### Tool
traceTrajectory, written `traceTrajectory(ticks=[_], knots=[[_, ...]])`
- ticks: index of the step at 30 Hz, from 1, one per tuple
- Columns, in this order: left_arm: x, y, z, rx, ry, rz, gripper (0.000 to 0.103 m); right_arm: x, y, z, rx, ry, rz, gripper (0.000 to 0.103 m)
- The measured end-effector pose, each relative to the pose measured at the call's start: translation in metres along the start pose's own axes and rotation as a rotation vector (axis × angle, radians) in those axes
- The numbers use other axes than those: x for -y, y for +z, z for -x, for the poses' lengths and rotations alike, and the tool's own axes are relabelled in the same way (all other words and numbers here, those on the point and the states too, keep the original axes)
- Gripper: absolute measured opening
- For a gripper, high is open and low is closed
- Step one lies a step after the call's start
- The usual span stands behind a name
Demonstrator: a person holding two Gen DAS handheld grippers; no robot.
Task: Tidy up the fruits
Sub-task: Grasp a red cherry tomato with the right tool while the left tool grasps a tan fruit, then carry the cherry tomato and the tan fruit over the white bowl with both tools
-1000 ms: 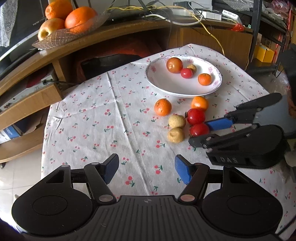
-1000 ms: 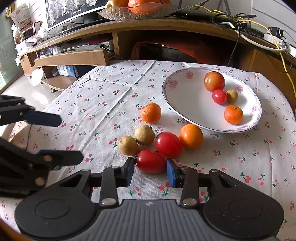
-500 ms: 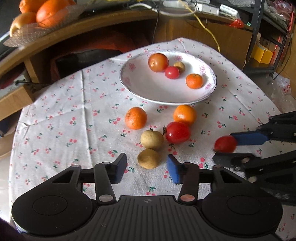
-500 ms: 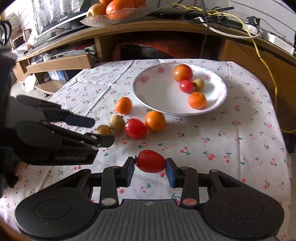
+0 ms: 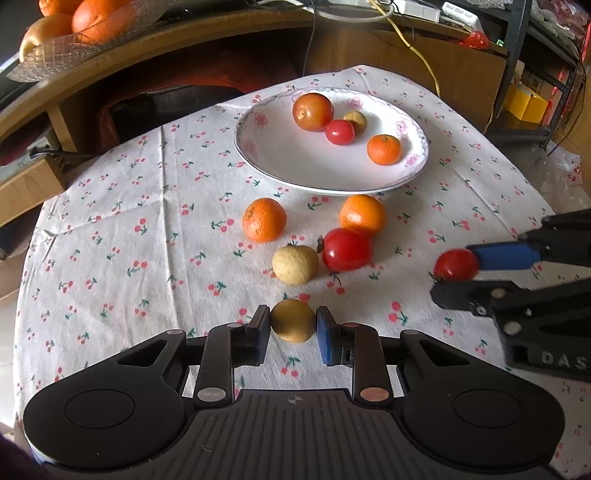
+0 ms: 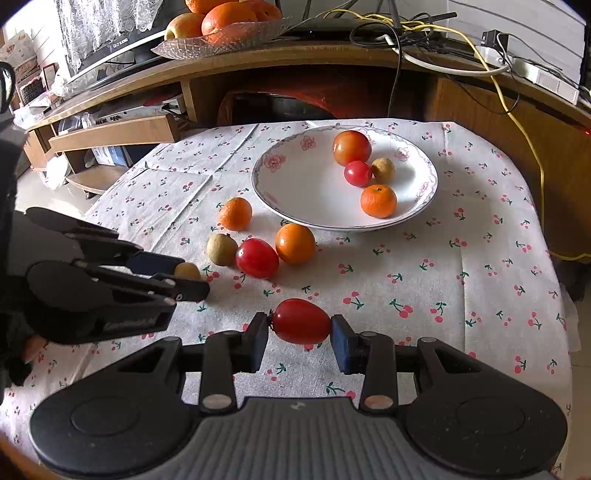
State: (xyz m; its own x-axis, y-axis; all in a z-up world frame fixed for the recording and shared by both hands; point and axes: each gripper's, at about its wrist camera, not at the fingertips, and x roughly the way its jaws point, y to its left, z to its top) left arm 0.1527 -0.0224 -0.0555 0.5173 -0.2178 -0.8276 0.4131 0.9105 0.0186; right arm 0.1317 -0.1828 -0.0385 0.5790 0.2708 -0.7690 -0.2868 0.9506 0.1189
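My left gripper [image 5: 293, 325] is shut on a small yellow-brown fruit [image 5: 293, 319] low over the cloth; that same fruit [image 6: 187, 271] shows between its fingers in the right wrist view. My right gripper [image 6: 300, 325] is shut on an oblong red tomato [image 6: 301, 321], held above the table, and the tomato [image 5: 456, 264] appears at the right of the left wrist view. The white flowered plate [image 5: 288, 162] holds a large tomato [image 5: 313, 111], a small red tomato, a brown fruit and a mandarin [image 5: 383, 149]. Loose before it lie two oranges [image 5: 264, 219], a red tomato [image 5: 346, 249] and another brown fruit [image 5: 295, 264].
A cherry-print cloth [image 5: 110, 221] covers the table. Behind it runs a wooden shelf unit [image 6: 258, 62] with a glass bowl of oranges [image 6: 221, 26], cables and a power strip [image 6: 535, 74]. The table's right edge drops off beside a yellow box [image 5: 524, 103].
My left gripper moved forward and closed on the near yellow-brown fruit. My right gripper lifted the oblong tomato off the cloth and drew back to the right.
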Motion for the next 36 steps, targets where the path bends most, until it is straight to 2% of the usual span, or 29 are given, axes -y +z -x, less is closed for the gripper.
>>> traceTrajectory(ticks=[16,36], knots=[[0.013,0.023,0.03,0.088,0.012,0.027,0.034,-0.007,0.027,0.014,0.088,-0.034,-0.005,0.038],[0.021,0.065,0.024,0.141,0.03,0.023,0.032,0.023,0.056,0.014,0.166,-0.074,-0.089,0.038]])
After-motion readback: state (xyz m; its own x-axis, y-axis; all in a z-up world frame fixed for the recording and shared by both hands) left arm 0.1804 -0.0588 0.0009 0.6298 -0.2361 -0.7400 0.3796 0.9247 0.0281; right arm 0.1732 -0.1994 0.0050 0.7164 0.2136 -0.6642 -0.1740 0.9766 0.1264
